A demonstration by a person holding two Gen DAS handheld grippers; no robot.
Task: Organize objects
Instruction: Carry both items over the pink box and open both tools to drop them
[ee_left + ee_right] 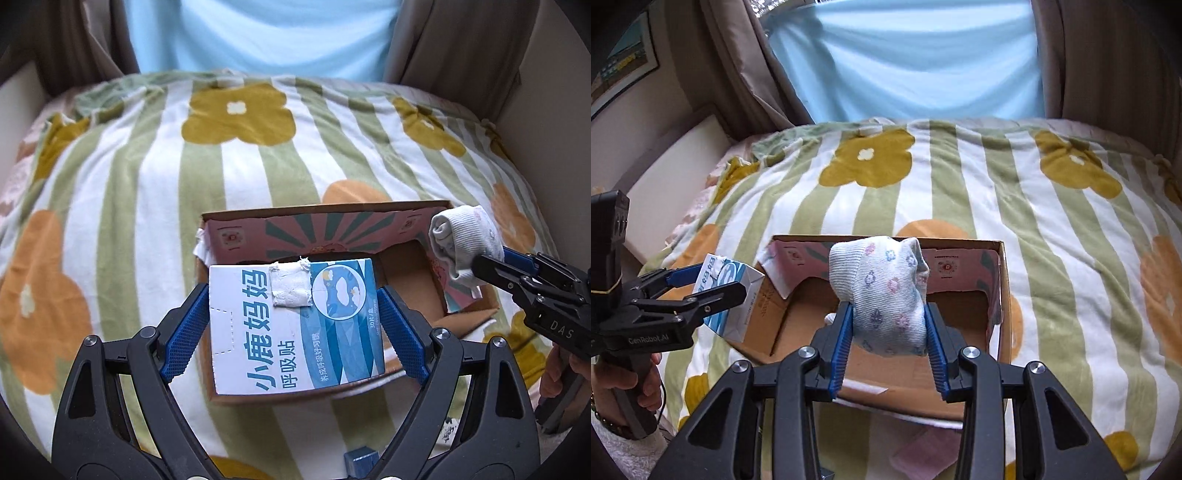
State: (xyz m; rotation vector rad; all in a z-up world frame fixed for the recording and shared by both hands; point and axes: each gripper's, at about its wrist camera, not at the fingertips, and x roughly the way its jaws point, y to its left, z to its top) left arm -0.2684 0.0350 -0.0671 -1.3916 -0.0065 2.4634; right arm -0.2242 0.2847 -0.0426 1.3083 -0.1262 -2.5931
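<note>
The left tongs [293, 325] reach forward over the carton's [417, 275] left end, closed on a blue-and-white box [295, 325]. The right tongs [888, 345] hang above the carton's bare middle, pinching a rolled sock [886, 291]. The carton sits on the bed [979, 192].
</note>
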